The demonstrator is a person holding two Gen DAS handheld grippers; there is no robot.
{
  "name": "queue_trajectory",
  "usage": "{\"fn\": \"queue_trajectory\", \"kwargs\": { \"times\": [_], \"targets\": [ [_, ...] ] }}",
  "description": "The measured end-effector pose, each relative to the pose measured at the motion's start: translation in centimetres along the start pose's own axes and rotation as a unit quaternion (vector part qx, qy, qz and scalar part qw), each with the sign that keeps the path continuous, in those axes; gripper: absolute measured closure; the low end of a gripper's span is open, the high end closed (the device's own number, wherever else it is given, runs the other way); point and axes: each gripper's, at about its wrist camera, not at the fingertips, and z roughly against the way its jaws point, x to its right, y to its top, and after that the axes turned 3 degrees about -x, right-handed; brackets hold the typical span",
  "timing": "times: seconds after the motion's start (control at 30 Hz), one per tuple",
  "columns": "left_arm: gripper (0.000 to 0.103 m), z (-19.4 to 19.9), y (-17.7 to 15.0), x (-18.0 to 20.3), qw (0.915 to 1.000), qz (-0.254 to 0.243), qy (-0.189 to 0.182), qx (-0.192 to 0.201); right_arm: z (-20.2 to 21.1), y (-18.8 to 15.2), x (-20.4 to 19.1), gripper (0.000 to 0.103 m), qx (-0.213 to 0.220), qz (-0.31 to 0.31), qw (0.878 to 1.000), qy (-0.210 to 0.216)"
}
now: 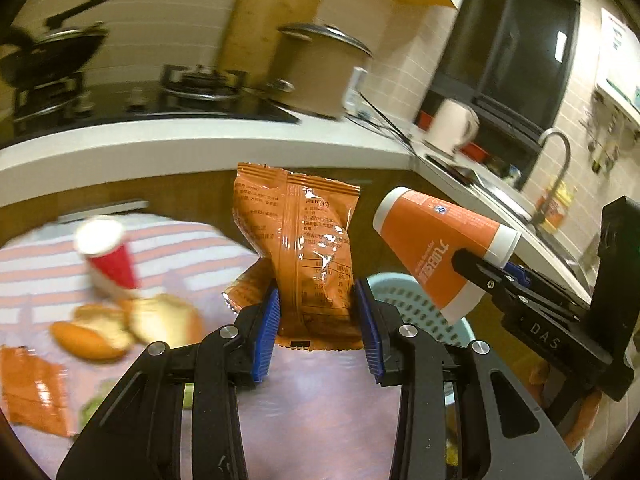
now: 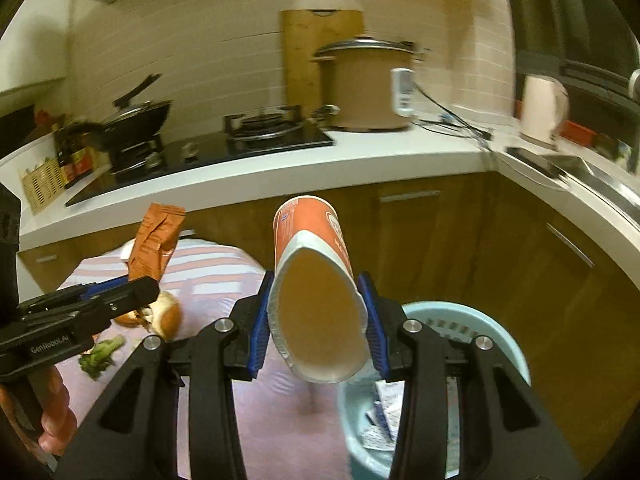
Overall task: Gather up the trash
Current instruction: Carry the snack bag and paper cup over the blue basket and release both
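Left gripper (image 1: 316, 320): jaws part-closed, blue pads pressed on either flank of an orange snack wrapper (image 1: 298, 248). The wrapper stands upright between the pads, long axis rising away from the fingers, bottom seal hanging just below them. It is held clear of the table.

Right gripper (image 2: 318, 320): jaws likewise part-closed, clamped on an orange-and-white paper cup (image 2: 316, 280). The cup is squeezed to an oval at its mouth. Its long axis runs forward along the fingers, mouth toward the wrist, base pointing at the counter.

Light-blue bin (image 2: 516, 344): stands off the right edge of the striped tablecloth (image 2: 208, 272), just below and to the right of the right gripper, with crumpled paper already inside. From the left wrist view the bin rim (image 1: 396, 288) shows just beyond the wrapper, between the two grippers.

Judgement: the right gripper is the nearer to the bin, so the cup should go in first; the wrapper needs a further carry rightward past the table edge.

Remaining on the cloth: a red cup (image 1: 108, 256), bread pieces (image 1: 132, 328), another orange wrapper (image 1: 32, 392) at the near left edge, and a broccoli floret (image 2: 100, 354).
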Motion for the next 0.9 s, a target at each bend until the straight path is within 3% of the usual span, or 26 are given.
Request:
{"fn": "queue_trajectory", "kwargs": {
  "times": [0.27,0.47,0.8,0.87,0.9],
  "targets": [
    [0.068,-7.2,-0.6,6.3,0.9976,-0.03,-0.028,-0.056,-0.1,-1.7,6.3,0.065,-0.019,-0.035,0.998,-0.039],
    [0.068,-12.2,-1.9,9.6,0.9933,-0.054,-0.034,-0.097,-2.1,-4.2,10.6,0.065,-0.059,-0.061,0.995,-0.051],
    [0.067,-17.5,-4.0,10.8,0.986,-0.057,-0.037,-0.152,-6.4,-8.1,15.2,0.063,-0.127,-0.106,0.984,-0.066],
    [0.064,-18.2,-4.3,11.0,0.9844,-0.062,-0.033,-0.162,-6.9,-8.6,15.5,0.061,-0.136,-0.113,0.982,-0.065],
    [0.057,-18.4,-4.4,11.0,0.9838,-0.063,-0.03,-0.165,-7.1,-8.8,15.7,0.059,-0.141,-0.115,0.981,-0.065]
  ]
}}
